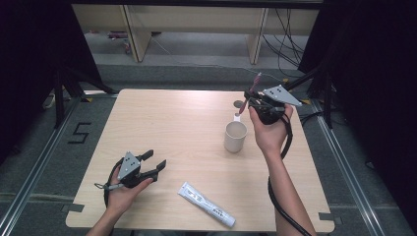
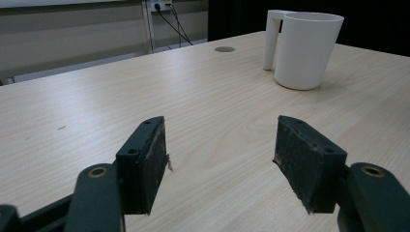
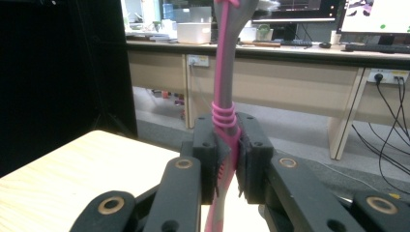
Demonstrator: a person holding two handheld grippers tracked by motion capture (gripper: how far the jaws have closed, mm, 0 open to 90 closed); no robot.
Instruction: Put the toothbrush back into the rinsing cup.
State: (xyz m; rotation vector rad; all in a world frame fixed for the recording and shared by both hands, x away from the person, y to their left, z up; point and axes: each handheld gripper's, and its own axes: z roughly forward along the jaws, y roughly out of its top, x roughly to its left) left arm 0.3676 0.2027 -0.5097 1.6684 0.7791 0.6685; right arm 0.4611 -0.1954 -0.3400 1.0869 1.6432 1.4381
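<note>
My right gripper (image 1: 251, 101) is raised over the table's far right part, just behind a white mug (image 1: 235, 136). It is shut on a pink and grey toothbrush (image 1: 256, 82), which sticks up and away from the jaws. In the right gripper view the toothbrush (image 3: 226, 72) stands upright, pinched between the pads of that gripper (image 3: 227, 154). My left gripper (image 1: 156, 160) rests low at the table's front left, open and holding nothing. In the left gripper view its jaws (image 2: 220, 164) stand wide apart above bare wood, with the mug (image 2: 304, 48) farther off to the right.
A white toothpaste tube (image 1: 206, 204) lies near the front edge of the light wooden table (image 1: 182, 123). A small round grommet (image 1: 239, 103) sits behind the mug. Desks, cables and black stand legs surround the table.
</note>
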